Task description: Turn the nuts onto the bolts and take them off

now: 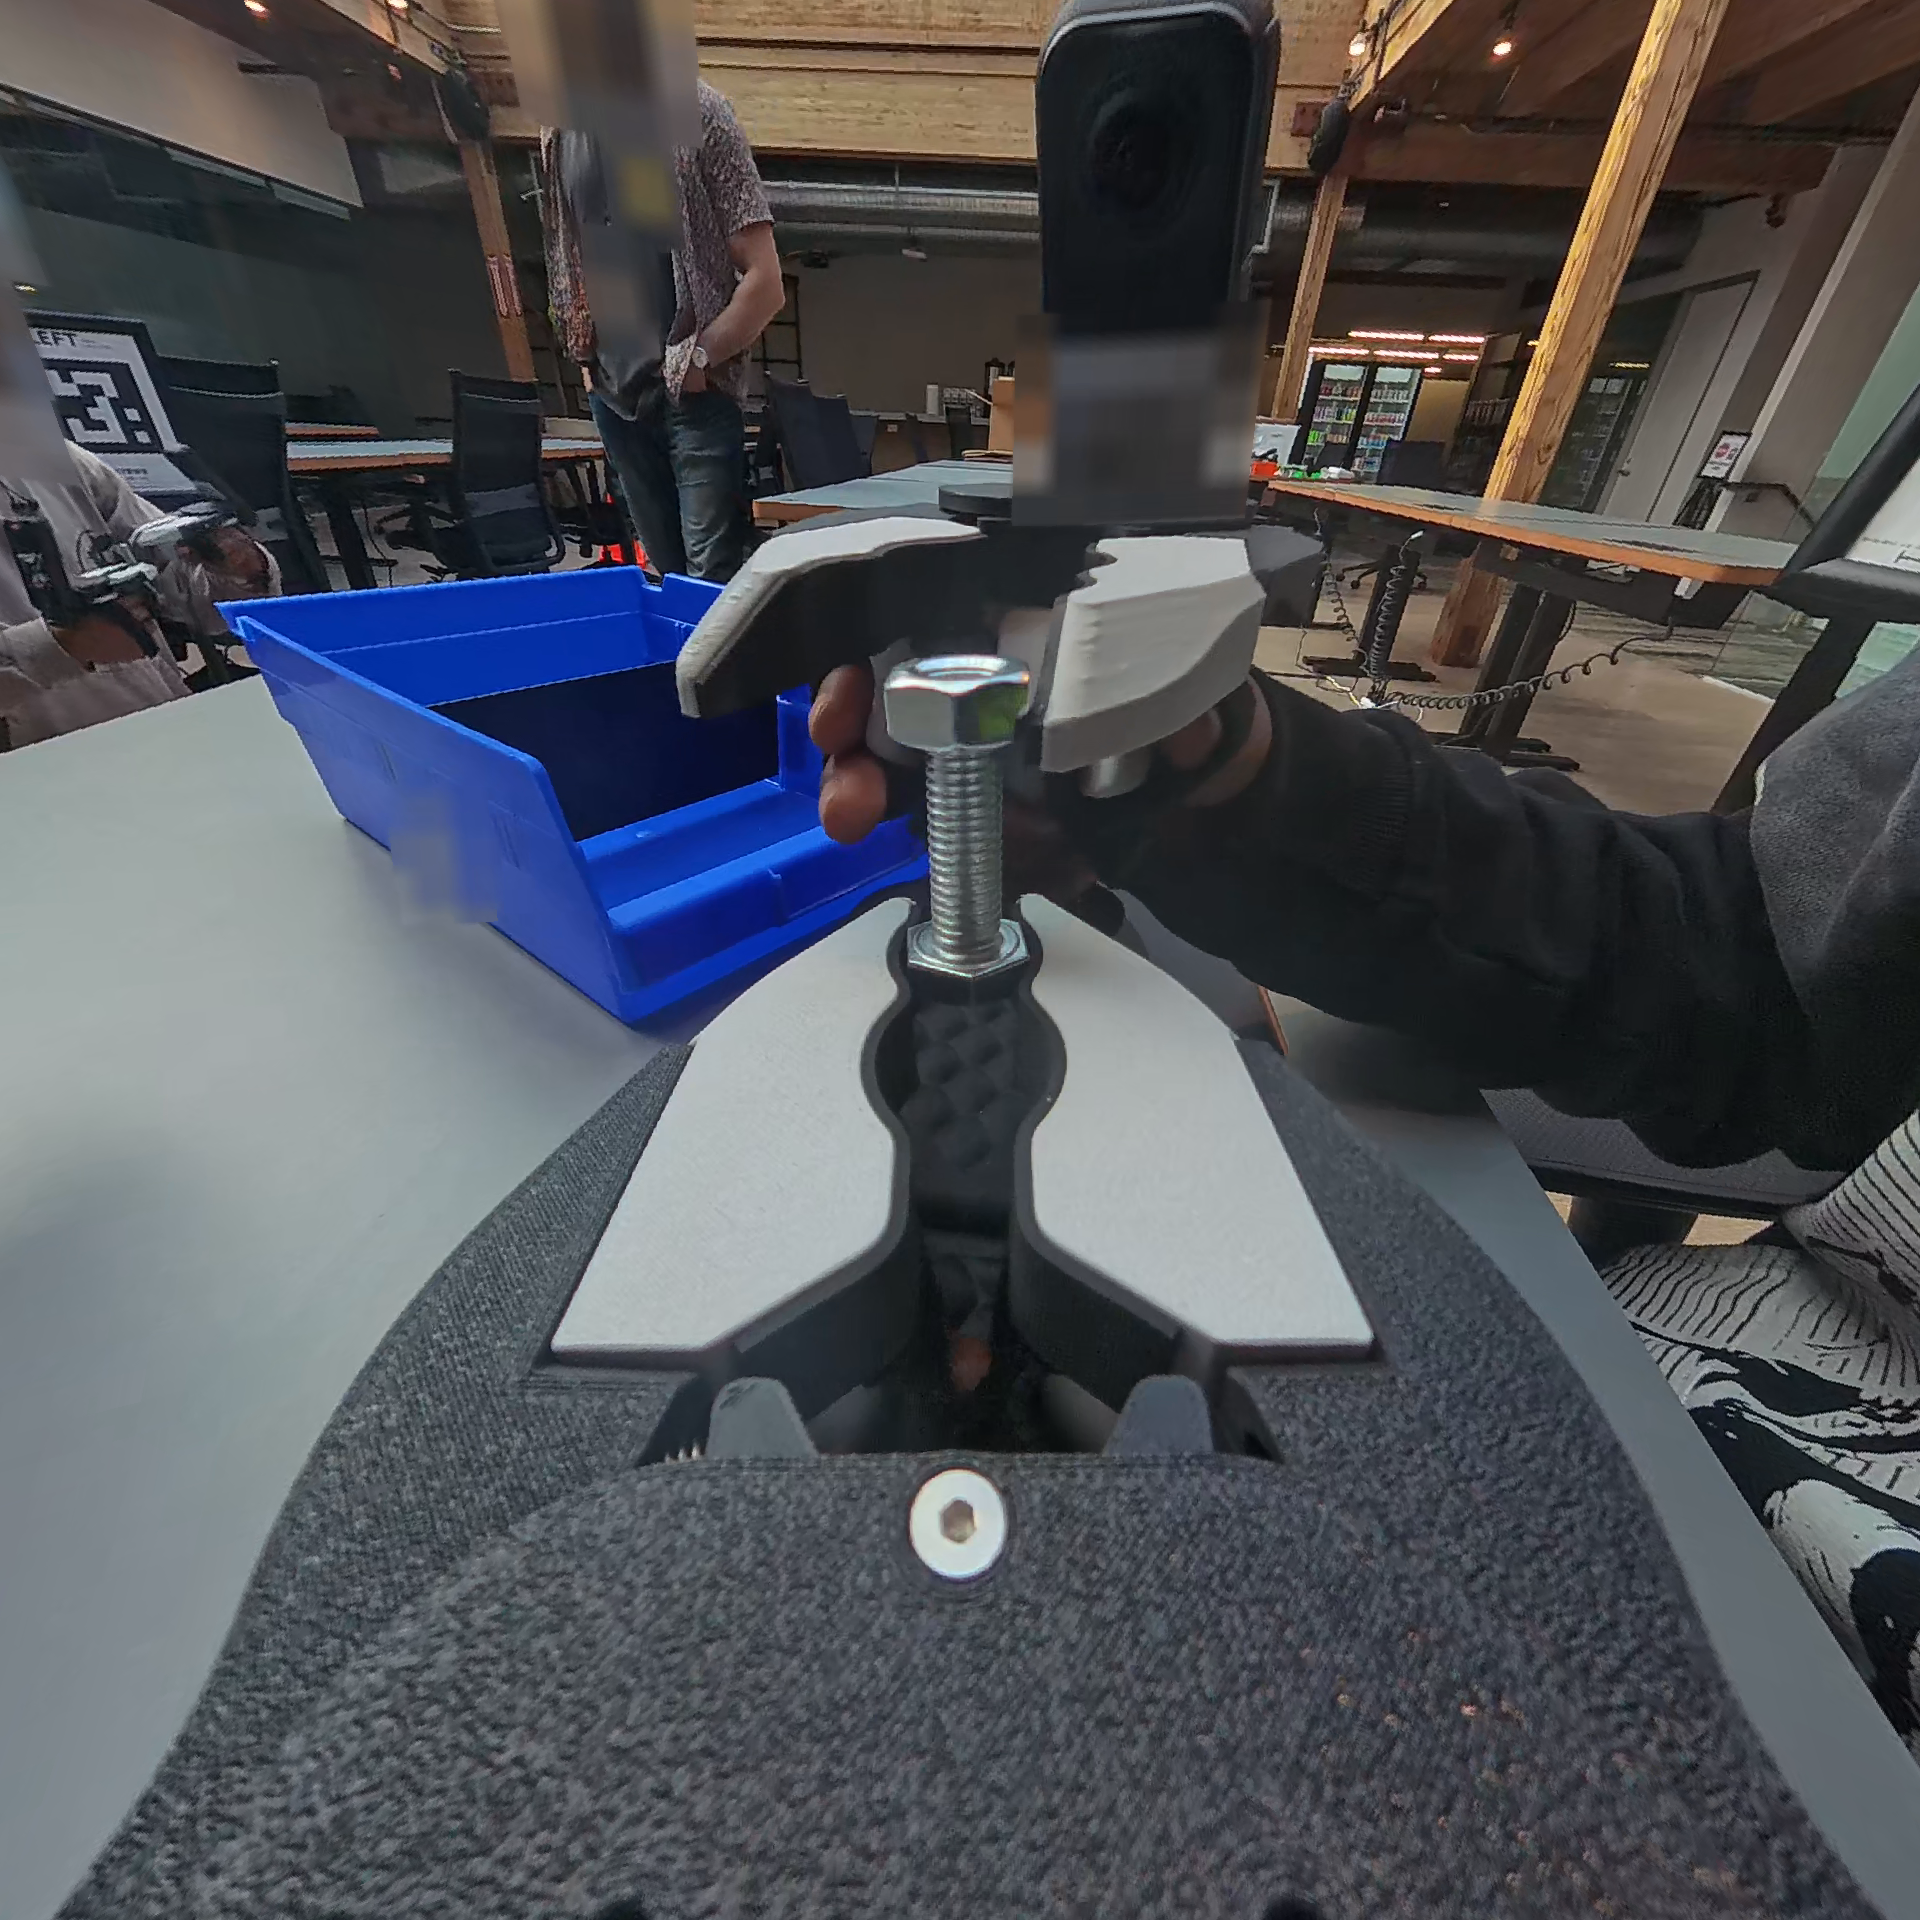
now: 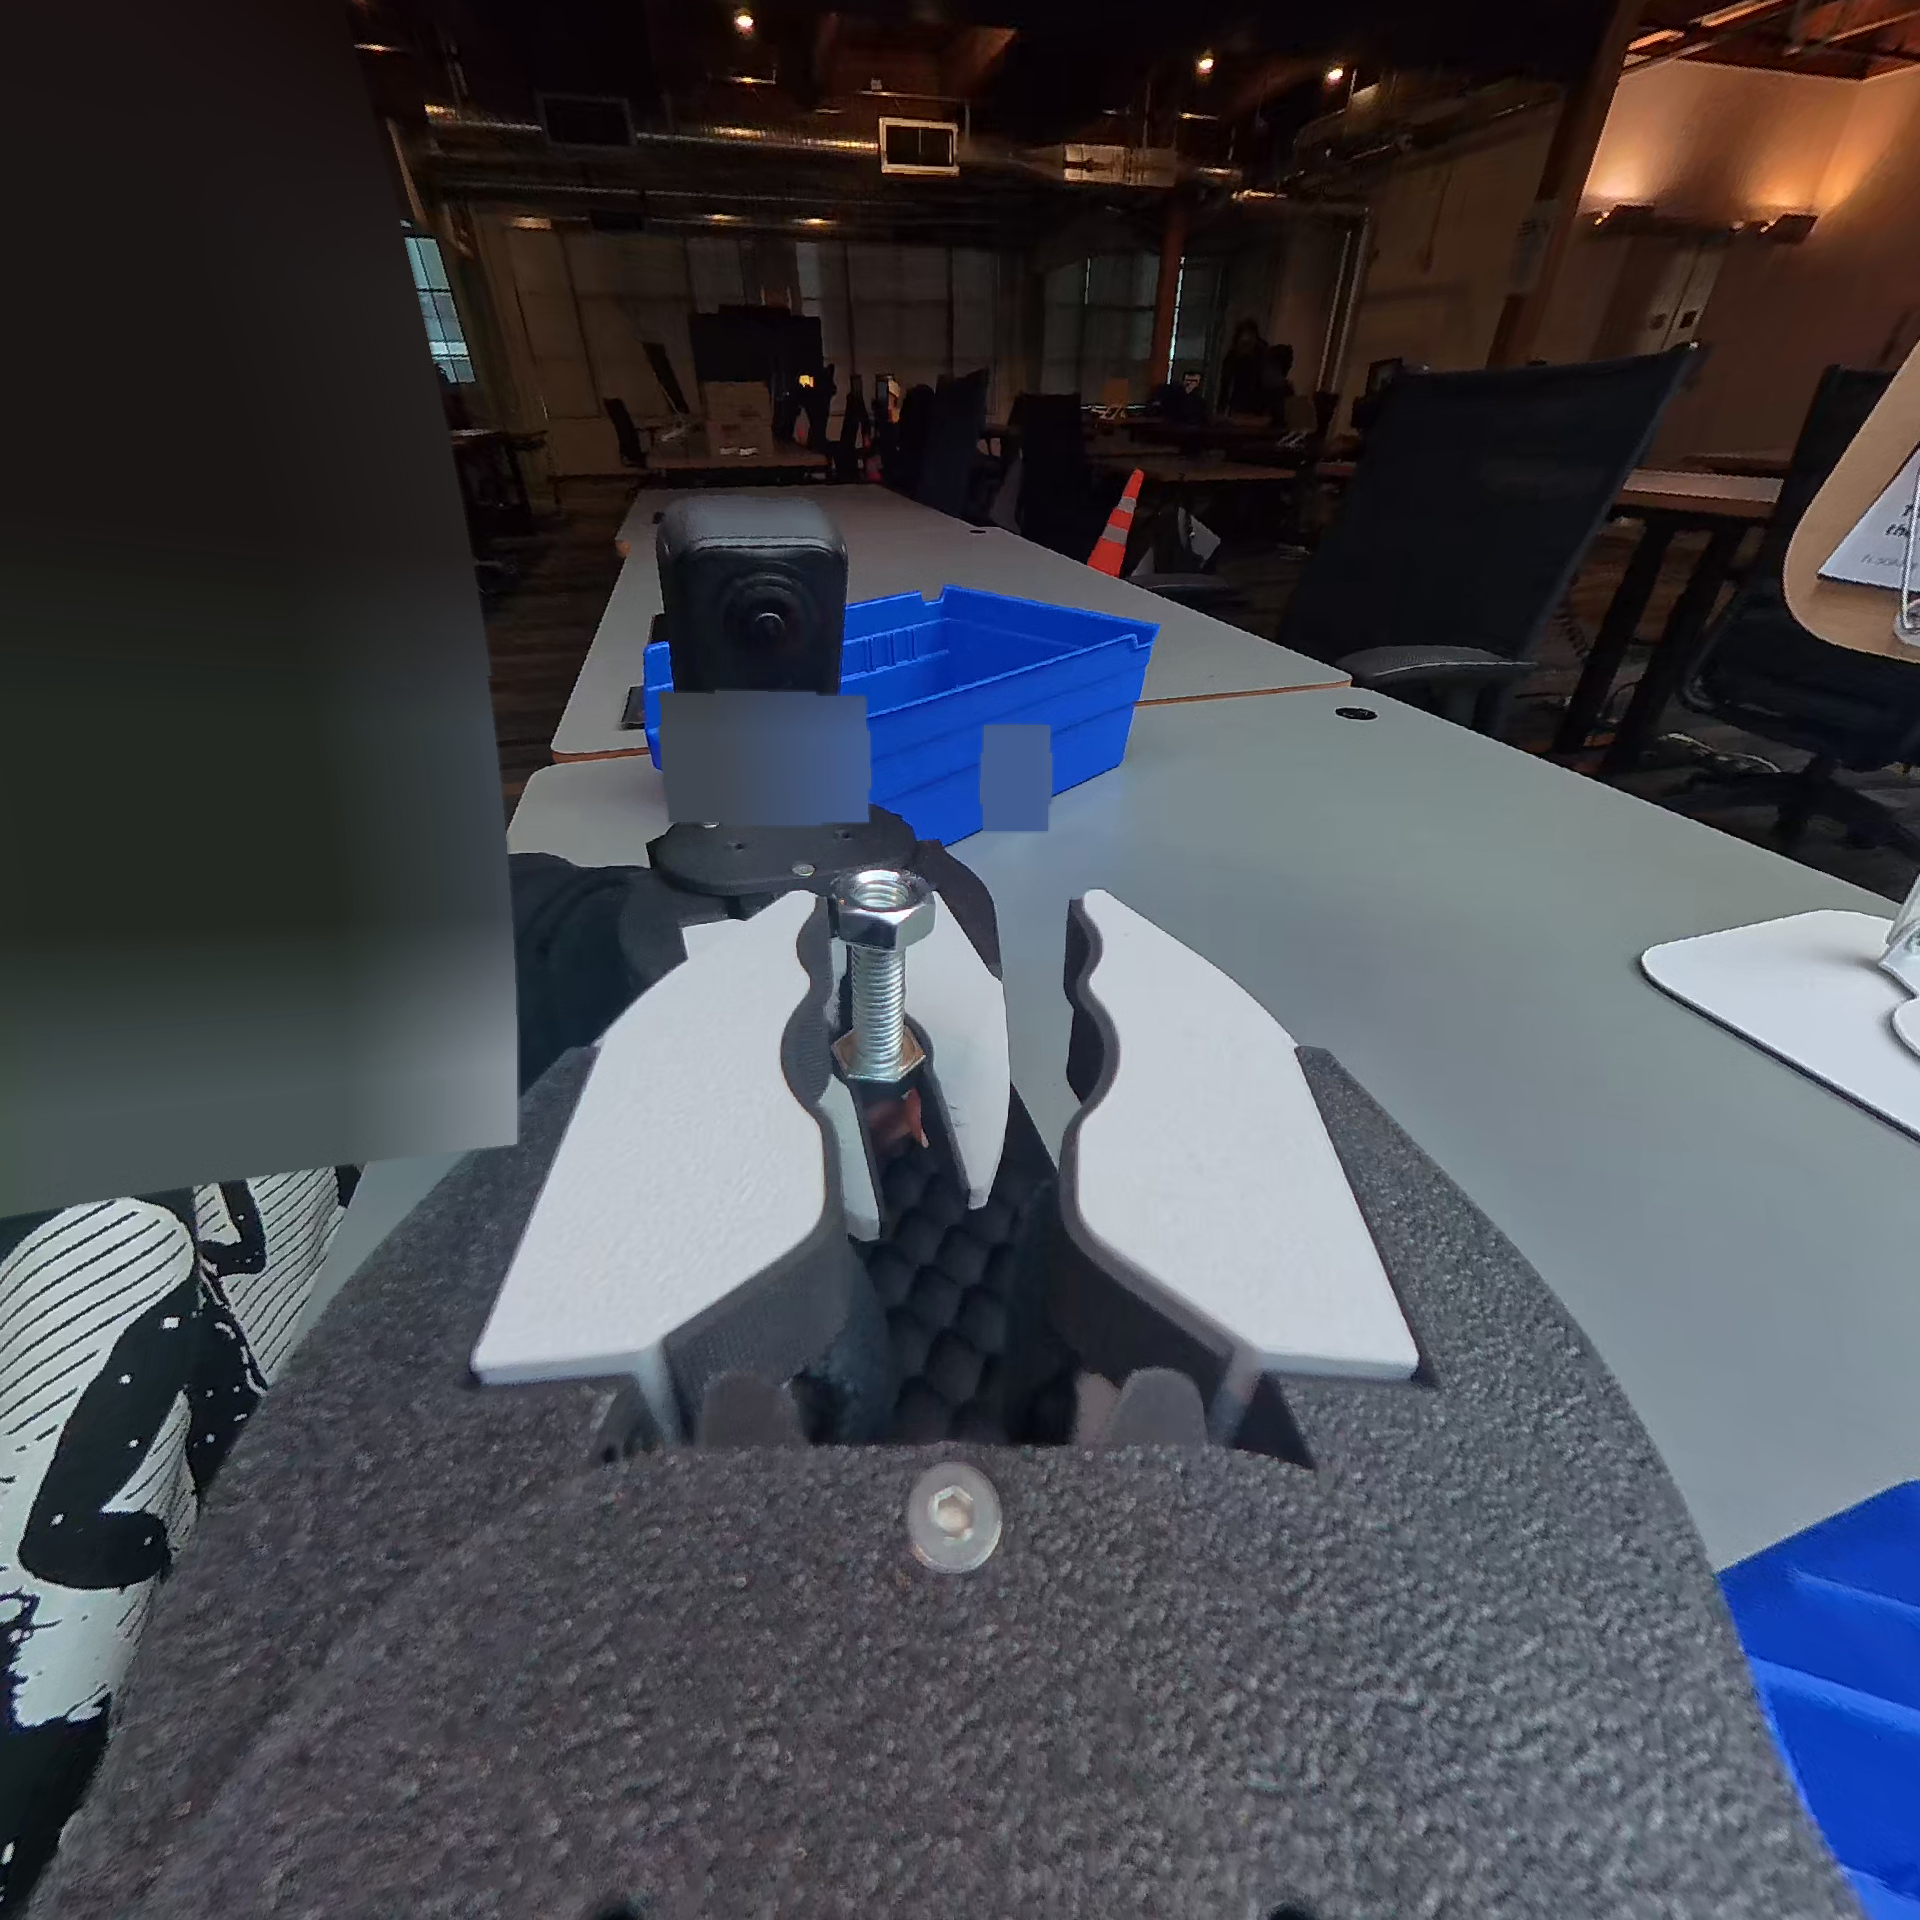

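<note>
My left gripper (image 1: pixel 966 940) is clamped on the lower end of a bolt (image 1: pixel 961 831), my two pale fingers (image 1: pixel 769 1153) pressed in from either side. The bolt stands upright, its threaded shaft rising toward twelve o'clock. A nut (image 1: pixel 968 948) sits low on the thread, right at my fingertips, and it looks as if the pinch falls on this nut or the bolt end just under it; I cannot tell which. A second hexagonal piece (image 1: pixel 958 701) caps the top of the shaft; whether it is the bolt's head or another nut I cannot tell.

My right gripper (image 1: pixel 997 634) hangs just behind that top piece, at twelve o'clock from it, spread wide and holding nothing. In my right wrist view the gap between its fingers (image 2: pixel 1205 1132) is broad: the left gripper's tips (image 2: pixel 935 1039) and the bolt (image 2: pixel 878 997) stand in the left part of the gap, close to the finger at nine o'clock and apart from the one at three o'clock.

A blue bin (image 1: pixel 540 758) rests on the grey table (image 1: pixel 208 935) at ten o'clock from the bolt, well apart. A person (image 1: pixel 675 343) stands in the background beyond it.
</note>
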Available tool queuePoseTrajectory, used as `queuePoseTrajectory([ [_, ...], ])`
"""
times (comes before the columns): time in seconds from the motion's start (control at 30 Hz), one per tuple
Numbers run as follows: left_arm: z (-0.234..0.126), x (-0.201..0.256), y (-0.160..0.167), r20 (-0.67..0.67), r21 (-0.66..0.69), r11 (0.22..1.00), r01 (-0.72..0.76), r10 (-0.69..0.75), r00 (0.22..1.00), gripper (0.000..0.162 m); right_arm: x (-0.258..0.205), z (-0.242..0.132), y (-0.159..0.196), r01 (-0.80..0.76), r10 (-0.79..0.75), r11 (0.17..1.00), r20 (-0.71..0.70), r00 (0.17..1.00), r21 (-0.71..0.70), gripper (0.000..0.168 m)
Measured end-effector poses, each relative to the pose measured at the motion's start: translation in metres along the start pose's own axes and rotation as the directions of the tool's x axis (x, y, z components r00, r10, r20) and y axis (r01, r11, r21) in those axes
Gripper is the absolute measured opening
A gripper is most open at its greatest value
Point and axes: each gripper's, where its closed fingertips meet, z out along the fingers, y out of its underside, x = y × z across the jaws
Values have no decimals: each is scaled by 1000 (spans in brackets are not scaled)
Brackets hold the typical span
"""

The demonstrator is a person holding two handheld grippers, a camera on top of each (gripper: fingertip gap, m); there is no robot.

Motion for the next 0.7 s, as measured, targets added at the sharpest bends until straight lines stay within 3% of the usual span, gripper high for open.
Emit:
queuePoseTrajectory([
  [0.5, 0, 0, 0, 0, 0, 1000, 0, 0, 1000, 14, 2, -16, -3, 30, -31, 998, -16, 999, -48, 42],
  [0.6, 0, 0, 0, 1, -1, 1000, 1, -1, 1000, 14, -7, -15, -5, 59, -51, 984, 55, 997, -168, 42],
  [0.7, 1, 0, 2, 3, -15, 1000, 2, -2, 1000, 14, -9, -13, 1, 124, -73, 892, 132, 988, -435, 41],
])
